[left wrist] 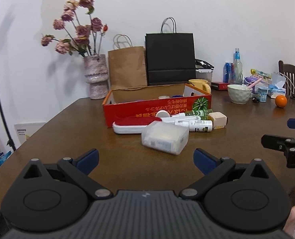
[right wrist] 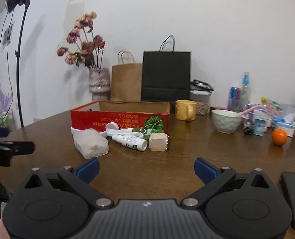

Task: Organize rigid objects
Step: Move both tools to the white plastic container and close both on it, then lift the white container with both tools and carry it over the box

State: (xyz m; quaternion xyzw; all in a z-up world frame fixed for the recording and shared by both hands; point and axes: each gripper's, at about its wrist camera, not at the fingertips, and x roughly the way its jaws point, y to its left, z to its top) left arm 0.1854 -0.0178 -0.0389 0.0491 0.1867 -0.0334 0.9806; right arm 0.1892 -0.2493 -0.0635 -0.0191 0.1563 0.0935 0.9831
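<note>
Left wrist view
- Landmark: we take the red box [left wrist: 157,107], open-topped, standing on the brown table [left wrist: 67,139].
- Left gripper [left wrist: 146,160]: we find it released, its blue fingertips [left wrist: 87,160] spread wide with nothing between them, low over the table on the near side of the box.
- Frosted plastic case [left wrist: 165,138]: nearest item in front of the box, lying flat on the table, apart from the gripper.
- Red-and-white brush [left wrist: 131,124]: lying along the foot of the box's front wall.
- White spray bottle [left wrist: 197,125]: in front of the box's right end, on its side.
- Green bottle [left wrist: 199,113]: against the box's right front corner.
- Cream cube [left wrist: 218,120]: just right of the spray bottle.
- Right gripper [left wrist: 286,137]: we see only part of it at the frame's right edge, well right of the box.
- Behind the box: vase of flowers [left wrist: 96,75], brown paper bag [left wrist: 127,67], black paper bag [left wrist: 170,57], yellow mug [left wrist: 200,85].
- Right of the box: white bowl [left wrist: 239,93], orange [left wrist: 281,101].

Right wrist view
- Right gripper [right wrist: 146,170]: we find it released, jaws wide and holding nothing, on the near side of the box.
- Frosted plastic case [right wrist: 90,144]: in front of the box's left half.
- White spray bottle [right wrist: 130,142], cream cube [right wrist: 158,144]: in front of the box's right half, side by side.
- Left gripper [right wrist: 0,139]: at the left edge, left of the box.
</note>
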